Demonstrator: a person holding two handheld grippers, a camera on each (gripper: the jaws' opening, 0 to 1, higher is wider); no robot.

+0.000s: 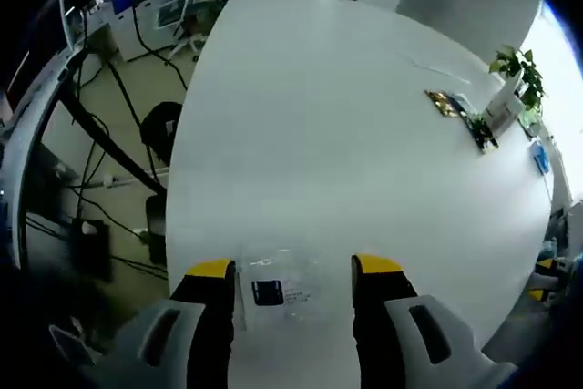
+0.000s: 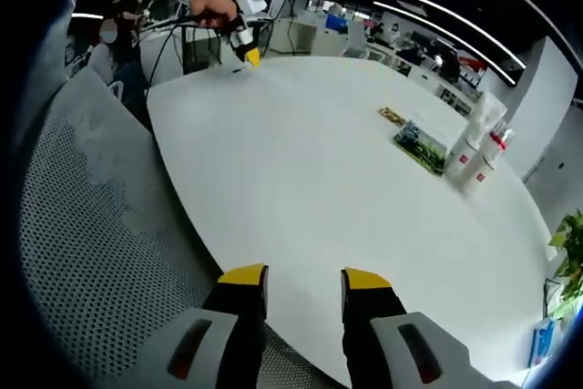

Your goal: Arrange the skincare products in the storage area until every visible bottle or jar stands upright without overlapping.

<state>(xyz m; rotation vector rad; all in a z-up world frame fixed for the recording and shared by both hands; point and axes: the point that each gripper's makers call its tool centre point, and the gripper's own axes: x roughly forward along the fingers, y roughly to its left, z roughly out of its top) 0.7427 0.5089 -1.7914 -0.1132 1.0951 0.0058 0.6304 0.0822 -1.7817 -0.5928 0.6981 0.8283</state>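
Reaching over the white table [image 1: 346, 134], my left gripper [image 1: 296, 272] has its jaws spread either side of a clear packet [image 1: 278, 291] with a dark label, not yet closed on it. My right gripper [image 2: 304, 280] hangs open and empty at the near edge. The bottles [image 2: 474, 148] stand well apart across the table; I judge the next move is closing on the packet.

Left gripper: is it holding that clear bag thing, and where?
No. The left gripper is open; the clear packet lies flat on the table between its jaws, ungripped.

Both hand-held grippers [image 1: 294, 267] [image 2: 304, 273] open, level.
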